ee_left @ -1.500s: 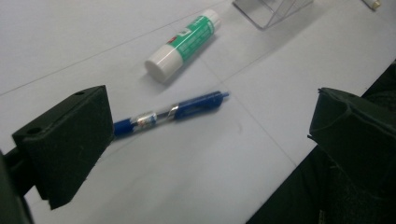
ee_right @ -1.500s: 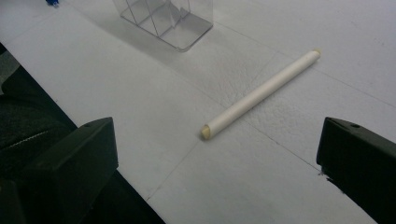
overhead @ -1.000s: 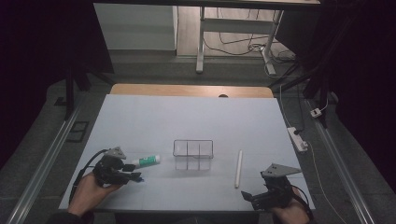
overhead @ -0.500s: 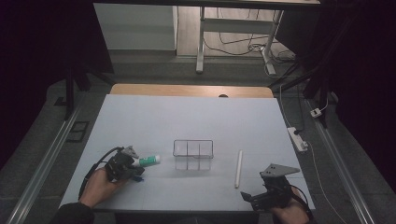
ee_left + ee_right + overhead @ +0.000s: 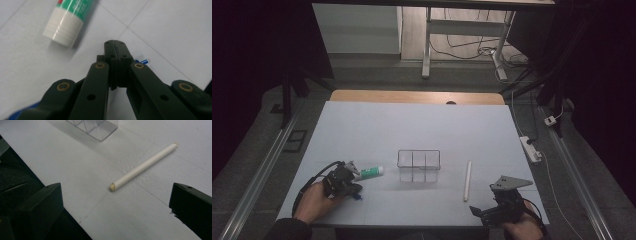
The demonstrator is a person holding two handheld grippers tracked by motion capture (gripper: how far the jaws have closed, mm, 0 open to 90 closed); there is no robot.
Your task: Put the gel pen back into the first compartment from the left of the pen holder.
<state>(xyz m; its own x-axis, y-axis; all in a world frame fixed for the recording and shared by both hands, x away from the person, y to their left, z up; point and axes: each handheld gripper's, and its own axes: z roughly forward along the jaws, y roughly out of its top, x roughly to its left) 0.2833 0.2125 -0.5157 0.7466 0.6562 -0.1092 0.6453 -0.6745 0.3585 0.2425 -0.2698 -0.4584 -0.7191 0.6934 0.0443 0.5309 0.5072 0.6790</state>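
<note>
A green and white tube lies on the white table, its white cap just ahead and to the left of my left gripper. That gripper is shut, jaws pressed together with nothing between them. A small blue and white piece lies beside the jaws. A white stick lies right of a clear compartment box. My right gripper rests near the front edge, open, with the stick's near end ahead between the wide jaws, untouched.
The clear box stands beyond the stick. A white power strip lies off the table's right side. A wooden strip runs along the far edge. The table's front edge is close under the right gripper.
My left hand has slid to the right, bringing its gripper up to the tube's near end. The right hand has stayed where it was.
</note>
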